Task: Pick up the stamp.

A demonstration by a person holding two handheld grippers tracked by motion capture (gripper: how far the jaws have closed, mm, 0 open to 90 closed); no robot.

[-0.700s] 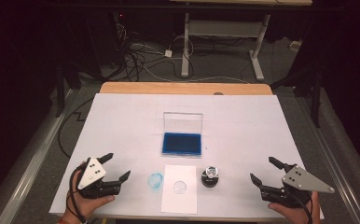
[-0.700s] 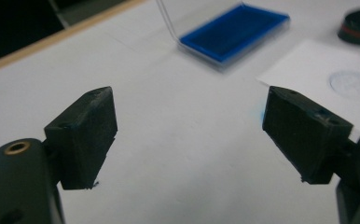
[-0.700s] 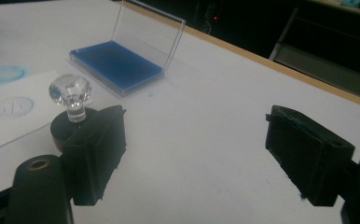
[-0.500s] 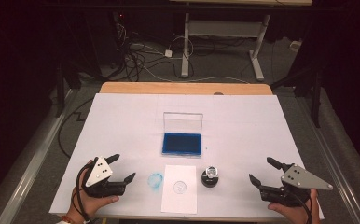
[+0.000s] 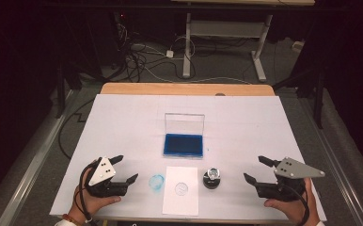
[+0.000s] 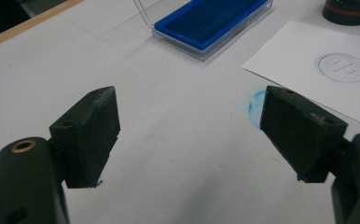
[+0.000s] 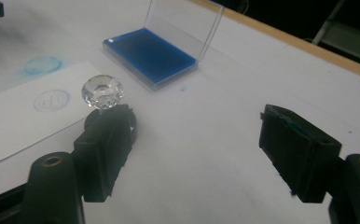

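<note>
So from the look of it, the stamping itself is pretty much done and we're at the tidy-up end. Nearest the person, the left gripper (image 5: pixel 125 170) sits at about 7 o'clock on the table (image 5: pixel 123 117), jaws spread wide with nothing between them, just bare tabletop in the left gripper view. The right gripper (image 5: pixel 257 169) is over at 5 o'clock, also standing open and empty. Between them, at 6 o'clock, lies the sheet of paper (image 5: pixel 182 200) with a round blue print (image 5: pixel 182 188) already on it, so that step looks finished. Just left of the sheet there's a blue smudge (image 5: pixel 156 182) on the table itself, which looks like a stray mark someone might want to wipe. The stamp (image 5: pixel 212 178), the one with the clear faceted knob on a black base, stands upright just beside the paper's right edge, apart from both grippers, though the right one is the closer. Farther out toward the table's centre, the blue ink pad (image 5: pixel 183 145) sits with its clear lid (image 5: pixel 185 124) standing open. My guess at what's left: shut that lid, maybe put the stamp away.
</note>
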